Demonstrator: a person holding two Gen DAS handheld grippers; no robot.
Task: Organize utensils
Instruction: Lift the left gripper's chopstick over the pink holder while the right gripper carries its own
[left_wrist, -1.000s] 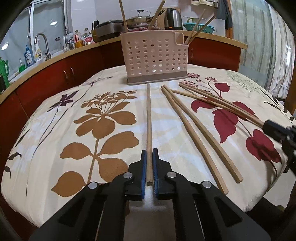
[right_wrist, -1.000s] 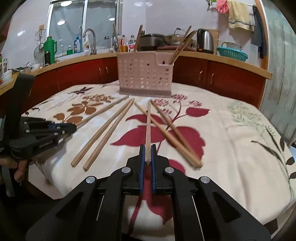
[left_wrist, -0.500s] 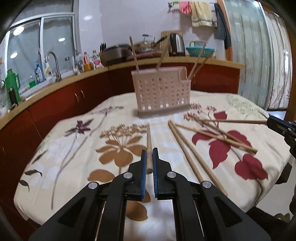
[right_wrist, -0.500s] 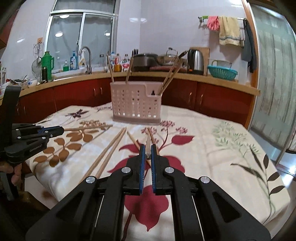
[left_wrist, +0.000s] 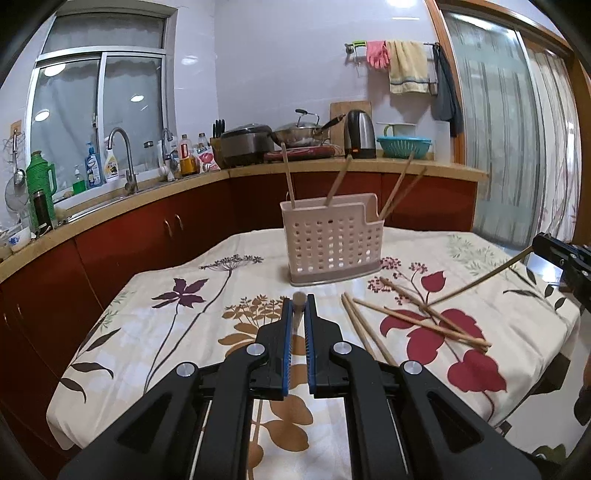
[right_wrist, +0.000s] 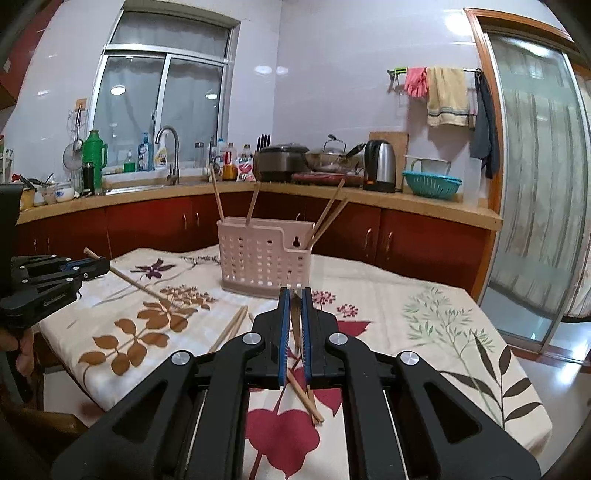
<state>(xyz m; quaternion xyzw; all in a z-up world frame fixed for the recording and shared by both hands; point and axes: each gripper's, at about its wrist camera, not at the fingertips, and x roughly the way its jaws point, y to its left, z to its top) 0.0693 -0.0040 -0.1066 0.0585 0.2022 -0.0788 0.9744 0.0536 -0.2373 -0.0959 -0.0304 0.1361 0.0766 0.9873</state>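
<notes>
My left gripper (left_wrist: 298, 301) is clamped on a pale wooden chopstick (left_wrist: 298, 300), seen end-on, lifted off the floral tablecloth (left_wrist: 155, 325). Loose brown wooden chopsticks (left_wrist: 424, 321) lie crossed mid-table toward the right edge. The pink perforated plastic utensil holder (left_wrist: 332, 243) stands at the far edge, four sticks upright inside. My right gripper (right_wrist: 294, 295) pinches a thin tapered chopstick (right_wrist: 295, 317), also raised.

Wooden chopsticks (left_wrist: 417, 319), perforated plastic holder (left_wrist: 332, 243), printed cloth (left_wrist: 155, 325)
</notes>
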